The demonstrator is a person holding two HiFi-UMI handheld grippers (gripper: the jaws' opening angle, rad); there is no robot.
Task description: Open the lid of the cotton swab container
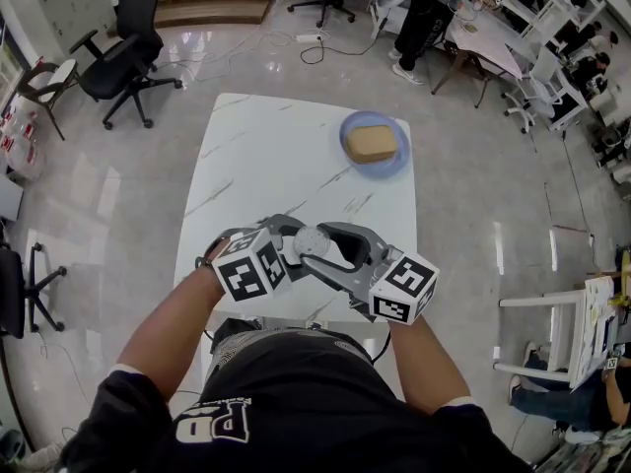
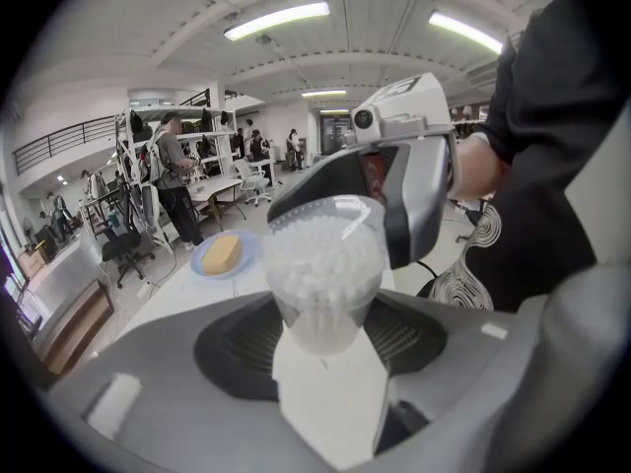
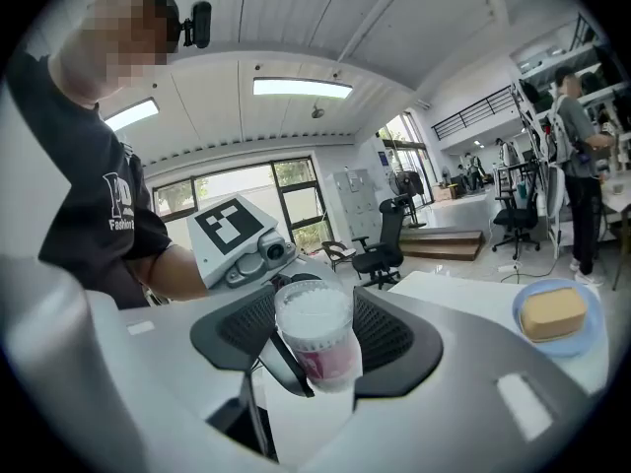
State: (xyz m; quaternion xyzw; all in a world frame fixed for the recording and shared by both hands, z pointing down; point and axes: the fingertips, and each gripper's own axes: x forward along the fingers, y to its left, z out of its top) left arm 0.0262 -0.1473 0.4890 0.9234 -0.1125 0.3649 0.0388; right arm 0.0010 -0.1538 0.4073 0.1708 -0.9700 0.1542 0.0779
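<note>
Cotton swab container (image 1: 314,243) is held in the air between both sets of fingers, long axis lying roughly level from one gripper to the other. Left gripper (image 2: 325,335) is clamped on the clear end showing swab tips. Right gripper (image 3: 317,343) is clamped on the pink-labelled end. Both sit over the near edge of the white table (image 1: 266,156). The tabletop beyond the fingers is bare. A blue plate (image 1: 394,161) with a tan block (image 1: 372,142) sits well apart, at the far right corner.
</note>
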